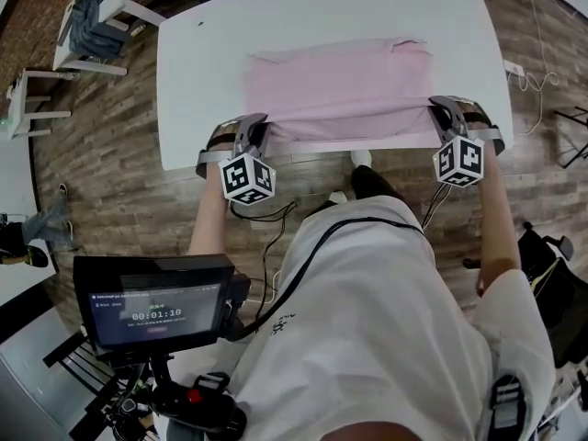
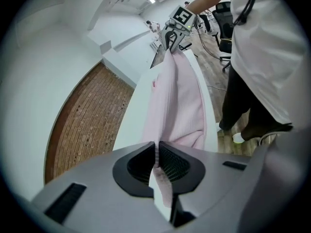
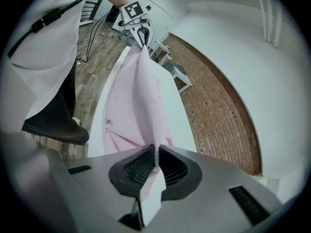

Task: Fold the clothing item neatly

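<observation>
A pale pink garment (image 1: 340, 85) lies across the white table (image 1: 202, 72), its near edge lifted and stretched taut between my two grippers at the table's front edge. My left gripper (image 1: 260, 127) is shut on the garment's near left corner (image 2: 156, 155). My right gripper (image 1: 439, 110) is shut on the near right corner (image 3: 155, 161). In the left gripper view the pink cloth (image 2: 177, 101) runs from my jaws to the right gripper (image 2: 174, 38). The right gripper view shows the cloth (image 3: 138, 101) reaching the left gripper (image 3: 141, 35).
Wooden floor surrounds the table. White chairs (image 1: 92, 12) with dark clothing stand at the far left. A screen on a stand (image 1: 152, 301) sits near left. Cables (image 1: 533, 72) lie on the floor at the right. The person's torso (image 1: 367, 310) is close to the table's front edge.
</observation>
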Motion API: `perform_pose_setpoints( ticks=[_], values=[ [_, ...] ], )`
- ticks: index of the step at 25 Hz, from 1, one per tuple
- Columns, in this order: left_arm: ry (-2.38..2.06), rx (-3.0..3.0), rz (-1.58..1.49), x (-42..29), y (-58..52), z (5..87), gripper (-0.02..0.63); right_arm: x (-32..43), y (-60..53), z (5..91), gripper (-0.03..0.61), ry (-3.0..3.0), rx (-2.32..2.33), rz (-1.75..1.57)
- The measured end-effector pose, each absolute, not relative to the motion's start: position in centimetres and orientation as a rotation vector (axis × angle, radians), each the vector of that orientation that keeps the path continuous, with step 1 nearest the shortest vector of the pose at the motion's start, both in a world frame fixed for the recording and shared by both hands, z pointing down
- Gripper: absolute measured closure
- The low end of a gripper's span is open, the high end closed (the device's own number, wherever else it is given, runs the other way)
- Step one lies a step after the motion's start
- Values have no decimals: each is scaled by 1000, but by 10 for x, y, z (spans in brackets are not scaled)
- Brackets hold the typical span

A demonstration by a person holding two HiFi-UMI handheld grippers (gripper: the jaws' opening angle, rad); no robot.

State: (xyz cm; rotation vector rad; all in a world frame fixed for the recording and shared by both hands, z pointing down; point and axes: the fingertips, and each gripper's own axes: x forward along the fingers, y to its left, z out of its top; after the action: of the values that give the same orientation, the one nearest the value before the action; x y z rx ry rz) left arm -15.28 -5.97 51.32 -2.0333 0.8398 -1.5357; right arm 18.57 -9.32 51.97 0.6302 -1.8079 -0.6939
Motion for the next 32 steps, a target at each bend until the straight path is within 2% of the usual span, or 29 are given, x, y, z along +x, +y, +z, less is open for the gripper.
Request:
perform_pose_setpoints(
  ticks=[10, 32],
  values=[
    [821, -1963, -1614, -151, -136, 494, 588, 187, -165, 507, 545, -1812, 543, -729],
    [758, -2021, -1862, -177, -264, 586, 588, 163, -287, 585, 545, -1808, 380, -585]
  ],
)
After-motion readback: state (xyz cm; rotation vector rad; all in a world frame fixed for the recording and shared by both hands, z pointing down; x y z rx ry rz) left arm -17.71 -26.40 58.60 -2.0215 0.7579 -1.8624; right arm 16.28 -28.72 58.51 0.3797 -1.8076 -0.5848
